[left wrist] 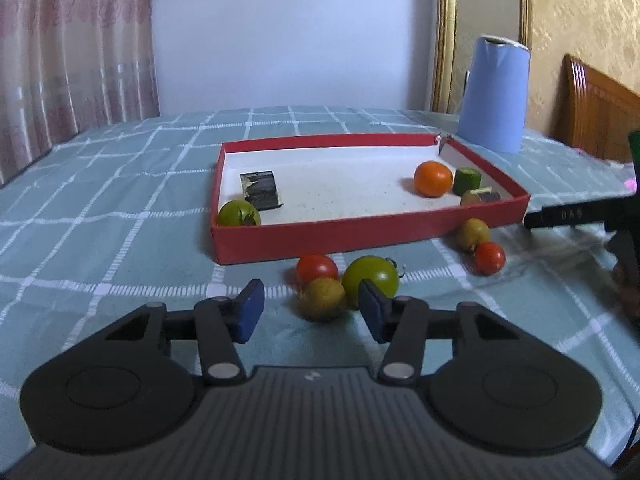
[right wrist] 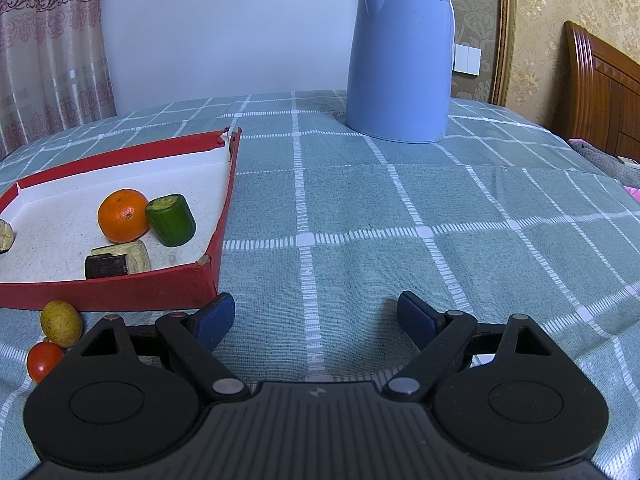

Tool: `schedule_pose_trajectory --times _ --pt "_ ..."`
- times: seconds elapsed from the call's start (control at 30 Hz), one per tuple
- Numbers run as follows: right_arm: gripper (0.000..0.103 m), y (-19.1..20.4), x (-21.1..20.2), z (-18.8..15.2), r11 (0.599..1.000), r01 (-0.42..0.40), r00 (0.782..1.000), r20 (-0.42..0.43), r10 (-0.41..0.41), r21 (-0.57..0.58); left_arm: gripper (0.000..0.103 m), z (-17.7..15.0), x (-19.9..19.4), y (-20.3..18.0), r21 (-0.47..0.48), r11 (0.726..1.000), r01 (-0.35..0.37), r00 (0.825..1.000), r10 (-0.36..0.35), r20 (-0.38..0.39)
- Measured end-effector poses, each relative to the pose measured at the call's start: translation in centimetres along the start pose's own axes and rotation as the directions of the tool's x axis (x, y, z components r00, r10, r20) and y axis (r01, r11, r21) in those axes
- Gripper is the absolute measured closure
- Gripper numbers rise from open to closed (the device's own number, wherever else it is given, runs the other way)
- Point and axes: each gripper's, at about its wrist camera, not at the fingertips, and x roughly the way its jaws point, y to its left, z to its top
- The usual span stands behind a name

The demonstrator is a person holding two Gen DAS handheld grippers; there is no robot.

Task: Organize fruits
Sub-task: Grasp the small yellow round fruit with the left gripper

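A red shallow box (left wrist: 320,240) with a white floor holds an orange (left wrist: 433,178), a green cucumber piece (left wrist: 466,181), a green tomato (left wrist: 239,213) and dark cut pieces (left wrist: 261,188). On the cloth before it lie a red tomato (left wrist: 317,268), a green tomato (left wrist: 370,278) and a yellowish fruit (left wrist: 322,298). My left gripper (left wrist: 311,312) is open just short of them. Another yellowish fruit (left wrist: 473,234) and a red tomato (left wrist: 489,258) lie to the right. My right gripper (right wrist: 316,318) is open and empty over bare cloth beside the box (right wrist: 212,268).
A blue kettle (right wrist: 400,56) stands at the back right of the checked tablecloth (right wrist: 400,232). A wooden headboard (right wrist: 600,88) is at the far right. Curtains (left wrist: 72,52) hang at the left. The right gripper's arm (left wrist: 580,216) shows at the left wrist view's right edge.
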Motion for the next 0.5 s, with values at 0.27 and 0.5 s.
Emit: schedule_pose_trajectory --times 0.27,0.5 --pt "0.011 -0.1 0.1 0.0 1.0 0.004 1.0 -0.003 -0.004 0.005 0.078 -0.3 0.4 1.2 -0.008 0.999 0.038 0.998 -0.039 -0.058" --pt "0.011 -0.2 0.1 0.0 1.0 0.006 1.0 -0.004 -0.006 0.005 0.08 0.1 1.3 0.5 0.016 0.999 0.029 0.997 -0.028 -0.065"
